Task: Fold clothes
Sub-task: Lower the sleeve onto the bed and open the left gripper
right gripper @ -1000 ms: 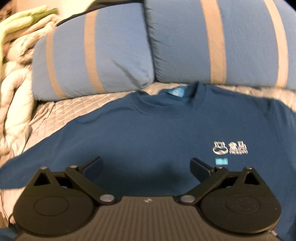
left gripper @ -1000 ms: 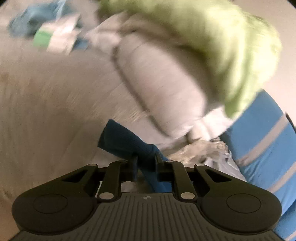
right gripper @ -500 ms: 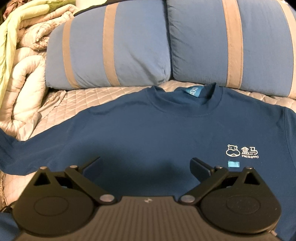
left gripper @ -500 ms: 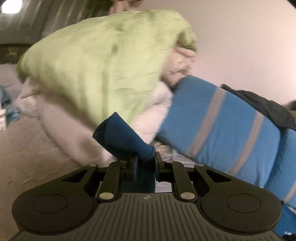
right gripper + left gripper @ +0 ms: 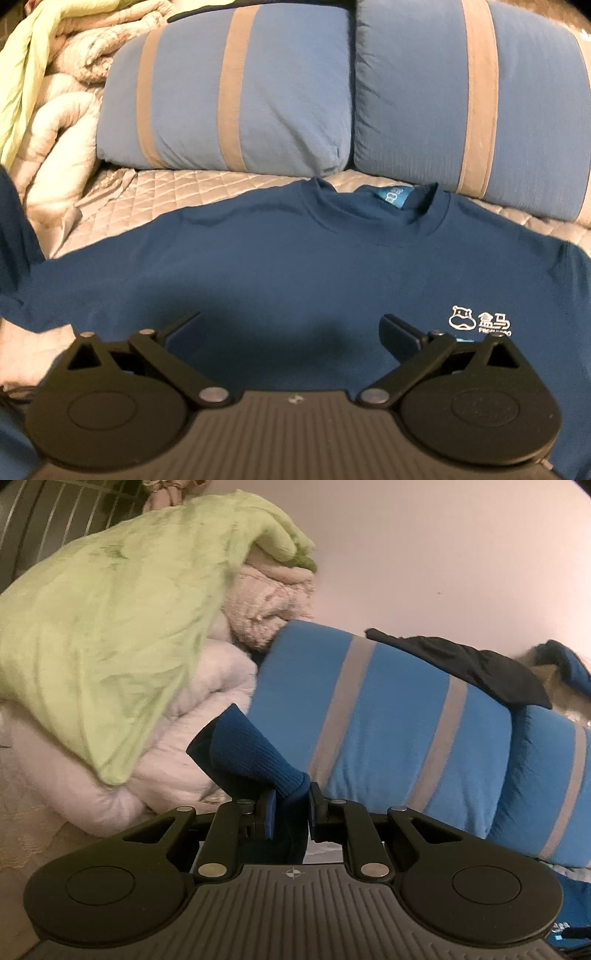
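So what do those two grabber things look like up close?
Both look alike. The left gripper and the right gripper are matte black, each with a grey ribbed base plate bearing a small crosshair mark, two round black discs at the sides, angular linkage arms with silver rivets, and flat dark fingers. No cables, hands or sleeves show.

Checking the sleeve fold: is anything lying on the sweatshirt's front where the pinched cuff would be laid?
Nothing visible. The sweatshirt lies flat on the bed, its chest bare. The right claw hangs open above it, possibly in the path. The left claw pinches the cuff.
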Demonstrator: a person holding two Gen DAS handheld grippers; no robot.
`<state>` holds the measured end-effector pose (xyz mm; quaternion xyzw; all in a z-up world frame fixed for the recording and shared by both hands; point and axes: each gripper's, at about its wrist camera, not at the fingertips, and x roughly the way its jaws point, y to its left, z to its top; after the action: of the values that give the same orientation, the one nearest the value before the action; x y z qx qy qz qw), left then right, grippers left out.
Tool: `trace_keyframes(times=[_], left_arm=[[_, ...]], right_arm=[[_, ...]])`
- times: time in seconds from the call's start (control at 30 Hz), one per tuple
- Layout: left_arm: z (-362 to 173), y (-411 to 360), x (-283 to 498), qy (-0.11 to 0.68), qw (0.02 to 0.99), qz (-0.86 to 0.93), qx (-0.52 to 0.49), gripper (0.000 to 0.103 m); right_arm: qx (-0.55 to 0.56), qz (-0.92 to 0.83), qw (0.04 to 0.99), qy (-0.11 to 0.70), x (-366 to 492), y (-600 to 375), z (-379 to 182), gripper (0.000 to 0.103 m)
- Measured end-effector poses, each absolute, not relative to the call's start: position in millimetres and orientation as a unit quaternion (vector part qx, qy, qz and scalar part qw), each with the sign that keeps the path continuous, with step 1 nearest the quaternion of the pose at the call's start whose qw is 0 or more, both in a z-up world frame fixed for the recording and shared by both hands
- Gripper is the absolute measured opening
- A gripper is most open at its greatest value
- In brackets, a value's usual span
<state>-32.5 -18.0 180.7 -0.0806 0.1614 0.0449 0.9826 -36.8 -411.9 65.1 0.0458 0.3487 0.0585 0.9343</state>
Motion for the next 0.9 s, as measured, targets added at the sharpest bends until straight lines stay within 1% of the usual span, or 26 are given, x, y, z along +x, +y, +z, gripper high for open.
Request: trace_keyframes(times=[0.3, 0.5, 0.9], left_arm=[[179, -52, -17, 0.167, 0.984, 0.008, -0.062, 0.016], [188, -84, -6, 0.162, 0.985, -0.036, -0.042, 0.016], [203, -190, 11, 0.147, 0.978, -0.146, 0.031, 0.016]], right_arm=[[0.050, 0.049, 0.934, 0.351, -36, -414, 64, 0.103], [0.046, 0.056, 0.933, 0.354, -35, -411, 62, 0.103], [0.047, 0.057, 0.931, 0.357, -34, -413, 61, 0.103]])
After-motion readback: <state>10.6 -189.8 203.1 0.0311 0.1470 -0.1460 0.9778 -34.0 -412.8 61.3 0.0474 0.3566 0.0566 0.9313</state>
